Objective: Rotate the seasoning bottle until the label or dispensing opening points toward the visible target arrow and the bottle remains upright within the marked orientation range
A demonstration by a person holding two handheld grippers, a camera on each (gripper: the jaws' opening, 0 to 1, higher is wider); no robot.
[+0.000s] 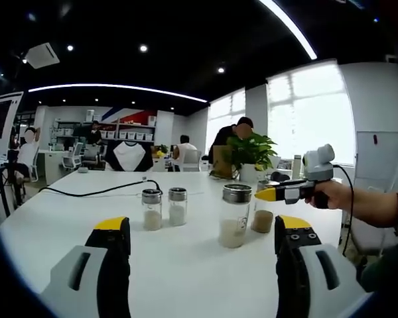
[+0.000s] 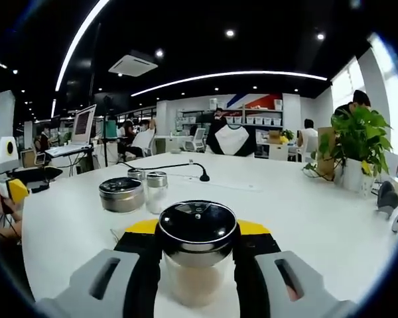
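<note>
1. Seasoning bottle [image 2: 196, 255], upright on the white surface [image 2: 298, 205], sits between the right gripper [image 2: 196, 246] jaws, which press its sides.
2. Left gripper [image 1: 202, 248] jaws spread wide, holding nothing; three shakers [image 1: 164, 208] stand beyond.

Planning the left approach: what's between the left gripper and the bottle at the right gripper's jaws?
In the left gripper view, a taller steel-lidded shaker stands just in front of that bottle, partly covering it. Otherwise bare table ahead of the left gripper.

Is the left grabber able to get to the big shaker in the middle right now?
Probably yes. The left gripper is open, and bare table lies between it and the tall shaker.
</note>
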